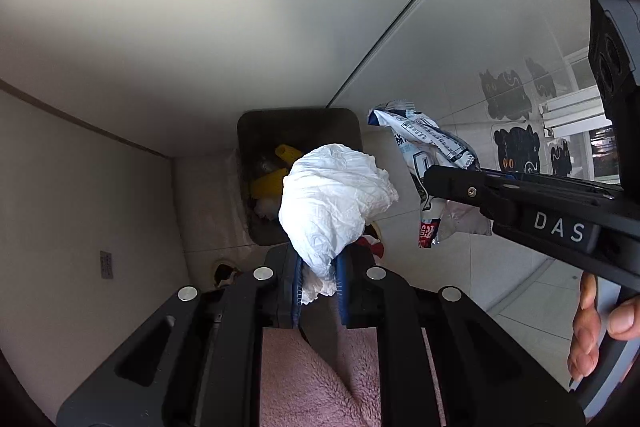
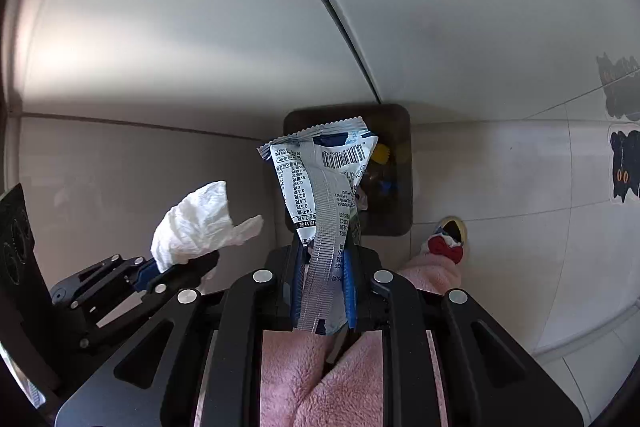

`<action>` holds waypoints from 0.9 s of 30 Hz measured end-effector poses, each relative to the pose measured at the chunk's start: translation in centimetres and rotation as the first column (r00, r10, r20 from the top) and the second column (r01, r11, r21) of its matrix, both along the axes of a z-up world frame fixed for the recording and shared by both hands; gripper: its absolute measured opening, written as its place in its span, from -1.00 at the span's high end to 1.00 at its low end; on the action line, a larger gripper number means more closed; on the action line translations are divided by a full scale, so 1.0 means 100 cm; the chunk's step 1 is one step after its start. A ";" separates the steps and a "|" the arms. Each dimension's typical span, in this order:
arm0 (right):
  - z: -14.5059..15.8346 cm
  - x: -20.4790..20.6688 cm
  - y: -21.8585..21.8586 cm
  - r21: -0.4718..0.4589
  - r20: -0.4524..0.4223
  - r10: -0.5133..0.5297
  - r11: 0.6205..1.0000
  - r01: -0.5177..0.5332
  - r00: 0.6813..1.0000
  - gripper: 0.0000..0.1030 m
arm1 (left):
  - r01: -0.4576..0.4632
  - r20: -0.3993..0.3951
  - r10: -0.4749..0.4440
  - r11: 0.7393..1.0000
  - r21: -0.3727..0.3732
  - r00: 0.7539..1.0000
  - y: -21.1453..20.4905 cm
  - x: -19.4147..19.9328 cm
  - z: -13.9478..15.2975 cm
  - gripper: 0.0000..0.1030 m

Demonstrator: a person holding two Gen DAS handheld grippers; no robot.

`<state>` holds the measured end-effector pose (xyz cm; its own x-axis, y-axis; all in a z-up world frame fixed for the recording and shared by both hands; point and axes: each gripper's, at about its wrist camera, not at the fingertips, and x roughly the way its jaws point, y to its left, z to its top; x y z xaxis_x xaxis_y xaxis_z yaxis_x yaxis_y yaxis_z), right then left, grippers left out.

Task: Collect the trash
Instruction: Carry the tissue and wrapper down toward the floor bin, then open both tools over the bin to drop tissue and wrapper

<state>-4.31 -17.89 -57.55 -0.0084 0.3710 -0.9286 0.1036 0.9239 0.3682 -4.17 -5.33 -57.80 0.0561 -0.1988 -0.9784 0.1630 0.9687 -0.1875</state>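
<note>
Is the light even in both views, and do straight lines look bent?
Left wrist view: wall darkens toward the corners, tissue bright; the wall seam stays almost straight. Right wrist view: pale glare on the left wall, seam strongly curved, wrapper print sharp.

The left black two-finger gripper with blue-padded jaws [image 1: 319, 287] is pointing toward twelve o'clock in its own view, its jaws pinching closed on a crumpled white tissue wad [image 1: 334, 201]. The right black two-finger gripper marked DAS [image 2: 322, 291] is reaching in from three o'clock of the left view, jaws clamping closed on a silver-and-blue printed foil wrapper [image 2: 320, 187]. Bare fingers of the person's right hand [image 1: 588, 323] are curling around its handle at four o'clock. Pink fleece-clad legs [image 2: 320, 379] are showing at six o'clock beneath both tools.
</note>
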 end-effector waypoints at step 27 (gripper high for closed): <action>-0.011 0.032 -0.002 -0.012 -0.047 -0.053 0.999 0.053 0.998 -0.37 | -0.019 -0.003 0.019 1.000 0.013 1.000 0.005 0.020 -0.003 -0.35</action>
<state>-1.11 -18.10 -58.69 -0.0326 0.3620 -0.9316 0.1693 0.9206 0.3518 -2.20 -4.78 -58.14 0.0571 -0.1847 -0.9811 0.1440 0.9740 -0.1750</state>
